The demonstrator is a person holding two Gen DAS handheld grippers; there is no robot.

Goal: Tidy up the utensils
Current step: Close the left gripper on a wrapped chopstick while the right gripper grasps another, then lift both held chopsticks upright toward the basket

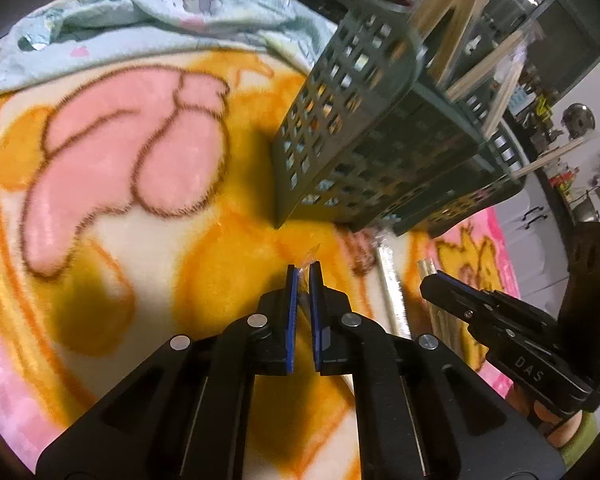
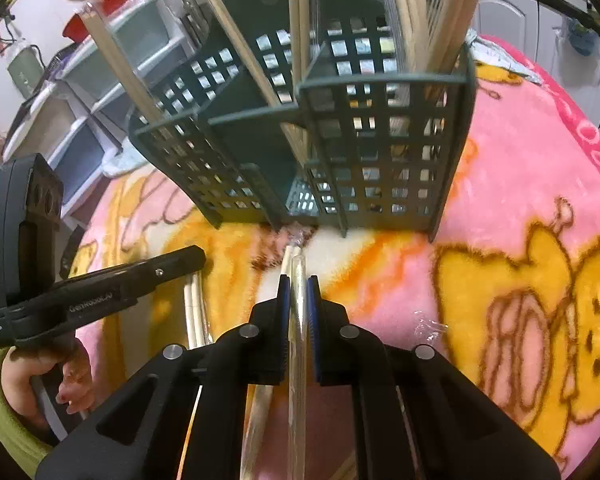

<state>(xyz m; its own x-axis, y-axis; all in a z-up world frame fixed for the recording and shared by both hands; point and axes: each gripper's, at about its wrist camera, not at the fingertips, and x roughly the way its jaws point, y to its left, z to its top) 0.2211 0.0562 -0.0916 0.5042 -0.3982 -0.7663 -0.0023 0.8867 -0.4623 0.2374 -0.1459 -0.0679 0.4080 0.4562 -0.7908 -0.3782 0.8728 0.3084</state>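
Two grippers work just short of the caddy (image 2: 308, 136): the right gripper (image 2: 299, 284) is clenched on a wrapped chopstick pair (image 2: 298, 320) running straight ahead — likely bound for a compartment — the left gripper (image 1: 305, 272) pinches a wrapper scrap (image 1: 310, 256).

My right tongs (image 2: 298, 286) are clamped on a clear-wrapped pair of chopsticks (image 2: 299, 344) lying on a pink and yellow cartoon blanket (image 2: 512, 216). Just beyond stands a green slotted caddy (image 2: 384, 148) holding more wooden chopsticks (image 2: 410, 12). At left, a hand (image 2: 40, 368) in a green sleeve (image 2: 0, 412) holds my left tongs (image 2: 198, 258) over another wrapped pair (image 2: 194, 312).
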